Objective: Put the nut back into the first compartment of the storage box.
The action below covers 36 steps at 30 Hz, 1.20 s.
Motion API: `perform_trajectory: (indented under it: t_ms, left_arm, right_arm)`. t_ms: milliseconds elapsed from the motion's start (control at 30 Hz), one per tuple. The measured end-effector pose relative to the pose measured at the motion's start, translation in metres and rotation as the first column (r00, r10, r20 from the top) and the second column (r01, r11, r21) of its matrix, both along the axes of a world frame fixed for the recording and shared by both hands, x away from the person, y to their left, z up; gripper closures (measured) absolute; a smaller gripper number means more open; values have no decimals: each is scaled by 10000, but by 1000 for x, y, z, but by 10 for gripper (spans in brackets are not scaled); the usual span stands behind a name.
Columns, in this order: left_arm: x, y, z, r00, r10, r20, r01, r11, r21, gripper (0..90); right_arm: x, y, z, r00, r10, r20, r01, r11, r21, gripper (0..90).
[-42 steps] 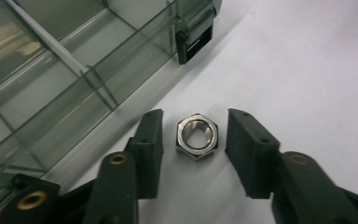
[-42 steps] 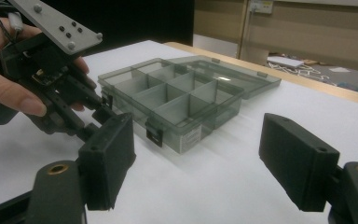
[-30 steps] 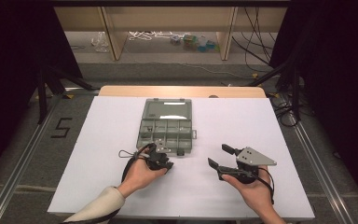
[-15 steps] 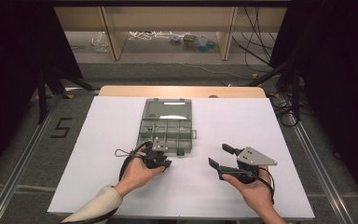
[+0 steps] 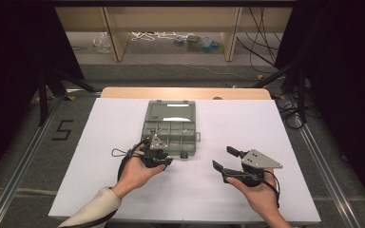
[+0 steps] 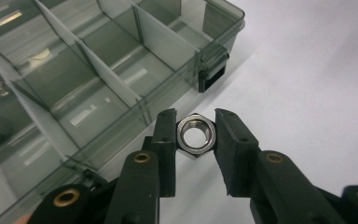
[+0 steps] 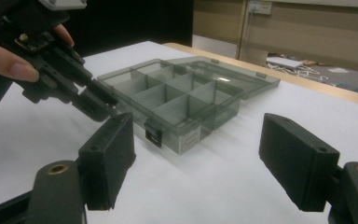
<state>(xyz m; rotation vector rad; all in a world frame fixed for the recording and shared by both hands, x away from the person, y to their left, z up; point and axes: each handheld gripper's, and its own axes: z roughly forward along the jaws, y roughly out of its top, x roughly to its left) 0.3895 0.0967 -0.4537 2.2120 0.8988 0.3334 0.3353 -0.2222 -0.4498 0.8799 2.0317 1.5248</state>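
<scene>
Left claw point(image 6: 195, 140) clenched on a steel hex nut point(image 6: 195, 136), pads pressed flat against two opposite sides, bore left facing up along the jaws. Nut held just off the near edge of a smoky clear compartment box point(image 6: 121, 79), beside its black latch point(image 6: 211, 74), above the white surface point(image 6: 307, 84). Seen from the high view at the box's near left corner, left claw point(image 5: 160, 151) tipped down over the rim, left hand point(image 5: 138, 171) wrapped round the body, cable looped out to the left. Box point(image 5: 170, 128) set at mid-surface, lid folded open to the far side, dividers upright, some small metal pieces faintly visible in the left compartments of the left gripper view, too blurred to name.

Further right, well apart from the box, right claw point(image 5: 228, 159) released, jaws spread wide with nothing between them, grey three-cornered plate on top, right hand point(image 5: 259, 190) beneath. In the right gripper view, same wide gap at right claw point(image 7: 205, 158), pads clear of the surface point(image 7: 242, 186) and pointed toward the box point(image 7: 182, 100), with the left claw point(image 7: 98, 105) leaning in at the box's near corner.
</scene>
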Motion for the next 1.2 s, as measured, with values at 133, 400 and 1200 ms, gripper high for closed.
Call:
perform_trajectory:
  t_ms: [133,400,1200]
  left_arm:
    - [1,5,6,9998,114,151,-114,9999,-21,703]
    - [5,14,14,9994,170,297,-171,9998,40,703]
    - [36,35,45,9928,725,949,-745,9971,181,703]
  right_arm:
    - [0,1,0,10000,69,31,-69,9999,106,274]
    - [0,0,1,10000,-59,8,59,10000,-24,274]
    - [1,0,-1,9999,-31,107,31,10000,-43,274]
